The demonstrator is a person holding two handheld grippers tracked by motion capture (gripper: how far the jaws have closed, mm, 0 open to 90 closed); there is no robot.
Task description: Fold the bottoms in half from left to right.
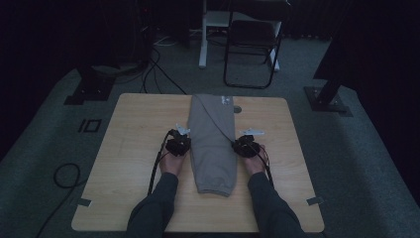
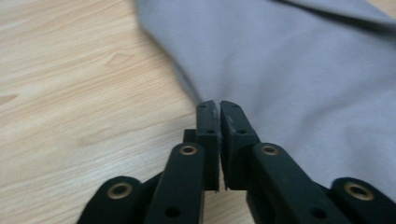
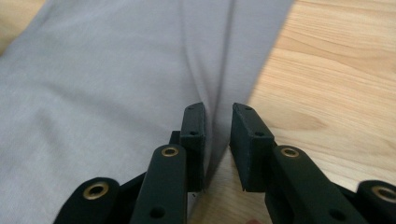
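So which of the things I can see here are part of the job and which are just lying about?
In the job:
- grey folded trousers
- left tongs, shut at the cloth's edge
- right tongs, slightly apart over the other edge
- wooden table

Lying about:
- black folding chair
- floor cables
- tape scraps on the table corners

High view looks down over the table (image 1: 133, 129); both gripper views sit super close, sharing the grey garment (image 1: 213, 144).

Folded garment (image 1: 212, 144) mid-table (image 1: 133, 129) — grippers flanking
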